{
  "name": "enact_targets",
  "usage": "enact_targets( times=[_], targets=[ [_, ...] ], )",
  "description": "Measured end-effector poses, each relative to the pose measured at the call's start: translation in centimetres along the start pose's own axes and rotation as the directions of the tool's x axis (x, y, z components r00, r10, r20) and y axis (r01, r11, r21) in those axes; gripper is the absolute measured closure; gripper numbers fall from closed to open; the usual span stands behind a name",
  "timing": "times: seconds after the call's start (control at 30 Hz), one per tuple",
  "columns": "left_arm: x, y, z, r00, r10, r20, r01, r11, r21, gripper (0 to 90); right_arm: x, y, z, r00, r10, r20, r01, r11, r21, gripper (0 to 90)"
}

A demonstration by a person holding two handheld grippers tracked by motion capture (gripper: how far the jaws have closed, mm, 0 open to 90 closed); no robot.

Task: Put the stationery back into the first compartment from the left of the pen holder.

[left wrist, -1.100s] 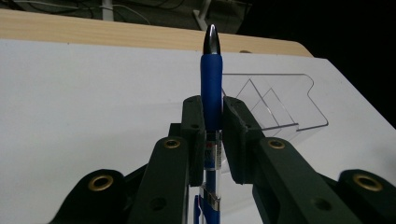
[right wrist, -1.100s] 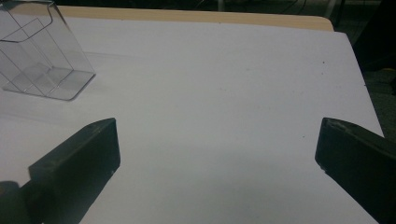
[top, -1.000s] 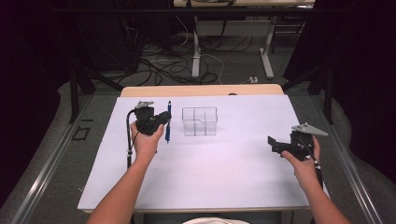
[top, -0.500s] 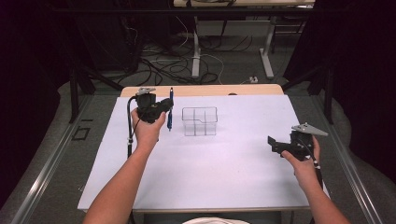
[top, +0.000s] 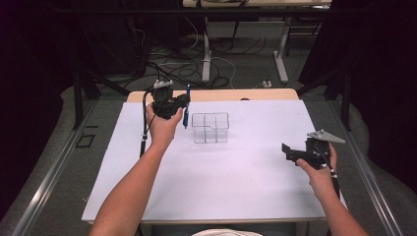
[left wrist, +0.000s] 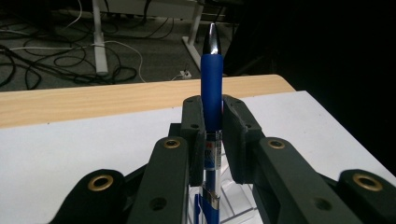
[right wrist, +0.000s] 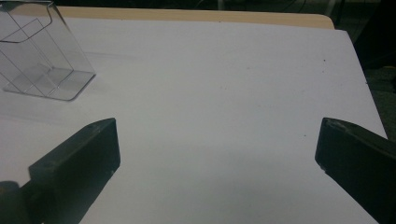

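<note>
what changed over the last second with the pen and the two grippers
The left gripper rose off the table, lifting the blue pen upright beside the clear organizer; its grip stayed shut on the pen throughout. The right gripper stayed open and still, and the organizer did not move.

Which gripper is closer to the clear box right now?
Left. The left gripper, shut on a blue pen, hangs just beside the clear box. The right gripper sits open, well off to the box's other side.

Lab, cables (top: 182, 69) on floor, desk legs (top: 281, 54) behind
</note>
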State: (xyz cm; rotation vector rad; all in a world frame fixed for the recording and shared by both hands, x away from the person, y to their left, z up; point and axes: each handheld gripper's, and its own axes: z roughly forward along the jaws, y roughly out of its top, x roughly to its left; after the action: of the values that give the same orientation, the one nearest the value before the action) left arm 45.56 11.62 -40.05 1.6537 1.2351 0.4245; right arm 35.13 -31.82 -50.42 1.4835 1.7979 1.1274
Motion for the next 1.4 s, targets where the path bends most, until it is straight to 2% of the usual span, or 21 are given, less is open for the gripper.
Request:
enact_targets(
  times=[0.4, 0.77, 1.07, 1.13, 1.37, 1.4],
  targets=[
    [-1.0, 0.6, 1.8, 0.9999, 0.013, -0.012, -0.013, 0.9998, 0.012, 79.0, 0.0, 0.0, 0.1, 1.0000, -0.001, -0.007, 0.001, 1.000, -0.003, 0.0],
    [-1.3, 0.5, 3.2, 0.9989, 0.030, -0.035, -0.030, 0.9994, 0.016, 79.0, -0.2, 0.0, 0.2, 0.9999, -0.005, -0.010, 0.005, 1.000, -0.003, 0.0],
    [-1.3, 0.1, 4.2, 0.9983, 0.029, -0.051, -0.028, 0.9994, 0.022, 79.0, 0.0, 0.0, 0.4, 1.0000, 0.004, -0.002, -0.004, 1.000, -0.009, 0.0],
    [-1.4, 0.0, 4.5, 0.9981, 0.029, -0.054, -0.028, 0.9993, 0.025, 79.0, 0.0, 0.1, 0.2, 1.0000, -0.002, -0.004, 0.002, 1.000, 0.004, 0.0],
    [-1.6, -0.6, 5.0, 0.9971, 0.048, -0.060, -0.046, 0.9985, 0.029, 79.0, 0.0, 0.0, 0.3, 1.0000, -0.005, 0.002, 0.005, 1.000, -0.010, 0.0],
    [-1.6, -0.6, 5.1, 0.9971, 0.047, -0.061, -0.045, 0.9987, 0.023, 79.0, 0.0, 0.1, 0.1, 1.0000, -0.003, -0.003, 0.003, 1.000, 0.018, 0.0]
  ],
)
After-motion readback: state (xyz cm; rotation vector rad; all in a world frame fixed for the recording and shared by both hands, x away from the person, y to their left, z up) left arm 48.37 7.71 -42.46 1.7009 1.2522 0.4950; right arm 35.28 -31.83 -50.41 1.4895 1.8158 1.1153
